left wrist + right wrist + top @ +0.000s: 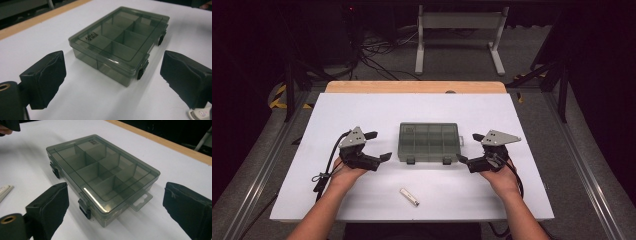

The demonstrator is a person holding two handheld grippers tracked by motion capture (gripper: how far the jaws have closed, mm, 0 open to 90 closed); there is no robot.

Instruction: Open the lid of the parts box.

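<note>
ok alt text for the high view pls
A closed smoky plastic box with dividers lies mid-table between two hand-held grippers, left gripper and right gripper, both open and aimed at it. A small white tube lies nearer the person on the white table.

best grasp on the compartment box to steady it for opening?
Judging by its pose, grip the compartment box across a short end wall, coming in level from its side. It lies flat with its lid shut; both latches face the person, so that edge should stay free. Both grippers stand open beside it.
</note>
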